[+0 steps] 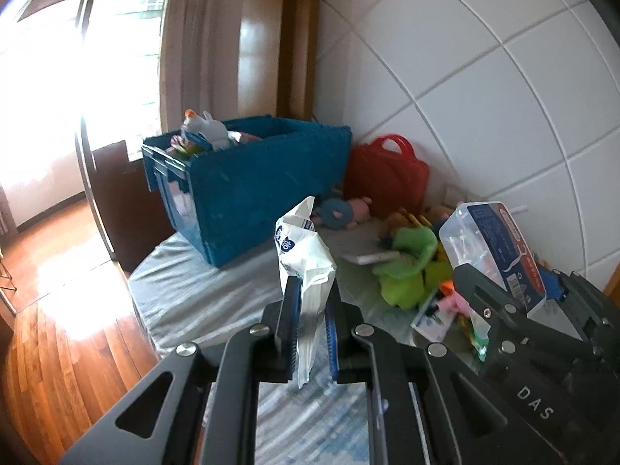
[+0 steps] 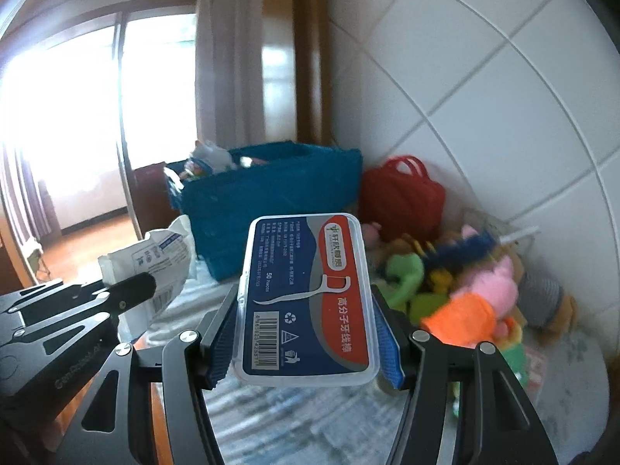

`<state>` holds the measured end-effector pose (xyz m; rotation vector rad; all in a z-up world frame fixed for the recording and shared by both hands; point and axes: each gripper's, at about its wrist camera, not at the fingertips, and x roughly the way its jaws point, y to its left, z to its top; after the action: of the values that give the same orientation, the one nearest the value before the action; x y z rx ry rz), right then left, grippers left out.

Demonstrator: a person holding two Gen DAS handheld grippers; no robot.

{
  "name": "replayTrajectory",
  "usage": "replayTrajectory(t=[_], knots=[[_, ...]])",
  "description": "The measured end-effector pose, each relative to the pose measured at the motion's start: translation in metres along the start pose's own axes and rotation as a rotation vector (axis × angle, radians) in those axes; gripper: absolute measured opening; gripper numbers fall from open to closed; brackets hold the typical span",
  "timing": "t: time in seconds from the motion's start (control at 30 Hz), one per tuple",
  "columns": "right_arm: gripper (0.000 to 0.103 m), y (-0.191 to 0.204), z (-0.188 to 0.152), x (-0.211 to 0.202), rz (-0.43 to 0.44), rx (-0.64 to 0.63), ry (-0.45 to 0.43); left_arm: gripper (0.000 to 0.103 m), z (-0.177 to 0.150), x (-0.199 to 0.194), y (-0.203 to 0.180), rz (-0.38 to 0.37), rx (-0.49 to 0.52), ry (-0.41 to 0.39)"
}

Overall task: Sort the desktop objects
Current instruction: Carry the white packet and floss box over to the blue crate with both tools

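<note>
From the left wrist, the left gripper (image 1: 310, 310) is clenched on a white tissue pack (image 1: 304, 255), lifted off the cloth-covered table (image 1: 186, 294); the pack's long axis stands nearly upright, its crumpled top toward the blue basket (image 1: 252, 186), which already holds a few toys, so some sorting looks done. A heap of plush toys (image 1: 407, 271) and a red case (image 1: 387, 174) lie by the tiled wall, so much appears left. From the right wrist, the right gripper (image 2: 310, 329) grasps a clear floss-pick box (image 2: 306, 298) by its long sides, held above the table; its long axis runs away from the camera, tilted up, far end pointing at the blue basket (image 2: 271, 201). Both items seem bound there, neither yet dropped in
</note>
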<state>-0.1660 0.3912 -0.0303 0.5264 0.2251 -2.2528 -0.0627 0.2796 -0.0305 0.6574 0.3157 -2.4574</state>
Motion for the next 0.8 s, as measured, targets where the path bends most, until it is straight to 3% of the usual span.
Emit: replayTrajectory(t=[0.57, 0.8], knots=[[0.061, 0.137, 0.085, 0.088, -0.096, 0.045, -0.094, 0.012, 0.097, 0.057, 0.141, -0.091, 0.116, -0.074], [0.061, 0.151, 0.120, 0.149, -0.114, 0.028, -0.108, 0.012, 0.145, 0.111, 0.173, -0.119, 0.108, -0.120]])
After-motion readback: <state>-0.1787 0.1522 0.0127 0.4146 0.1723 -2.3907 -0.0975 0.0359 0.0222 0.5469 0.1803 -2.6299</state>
